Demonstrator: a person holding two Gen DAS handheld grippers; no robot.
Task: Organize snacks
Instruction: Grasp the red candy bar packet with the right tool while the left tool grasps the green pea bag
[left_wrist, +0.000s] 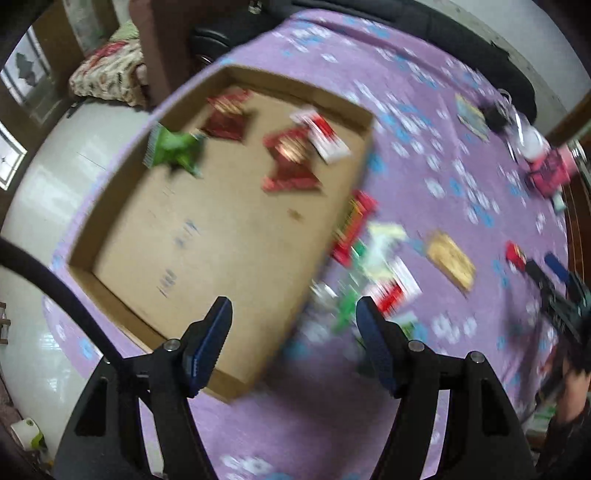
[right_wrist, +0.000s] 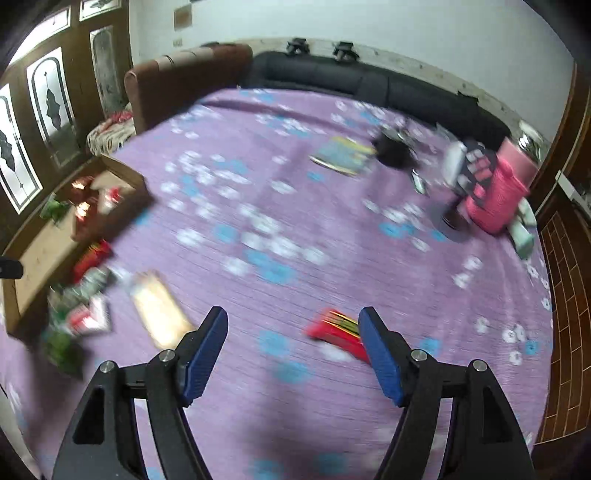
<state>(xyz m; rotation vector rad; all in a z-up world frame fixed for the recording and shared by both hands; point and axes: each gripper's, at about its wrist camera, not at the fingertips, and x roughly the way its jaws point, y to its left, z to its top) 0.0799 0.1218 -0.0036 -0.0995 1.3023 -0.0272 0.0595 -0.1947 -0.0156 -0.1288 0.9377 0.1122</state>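
Observation:
A shallow cardboard box (left_wrist: 122, 221) lies on the purple bedspread and holds a green packet (left_wrist: 173, 149), dark red packets (left_wrist: 290, 160) and a red-and-white packet (left_wrist: 325, 138). My left gripper (left_wrist: 293, 314) hovers open over the box's near right corner, nothing between its fingers. Loose snacks (left_wrist: 373, 258) lie in a pile just right of the box, with a tan packet (left_wrist: 450, 260) further right. My right gripper (right_wrist: 293, 325) is open above the bedspread; a red packet (right_wrist: 338, 330) lies beside its right finger. The box (right_wrist: 136, 182) sits at far left in the right wrist view.
A pink basket (right_wrist: 498, 192) with bottles and a cup stands at the bed's far right. A flat book (right_wrist: 341, 155) and a black item (right_wrist: 393, 151) lie near the dark headboard (right_wrist: 369, 81). White floor (left_wrist: 44, 192) borders the bed's left edge.

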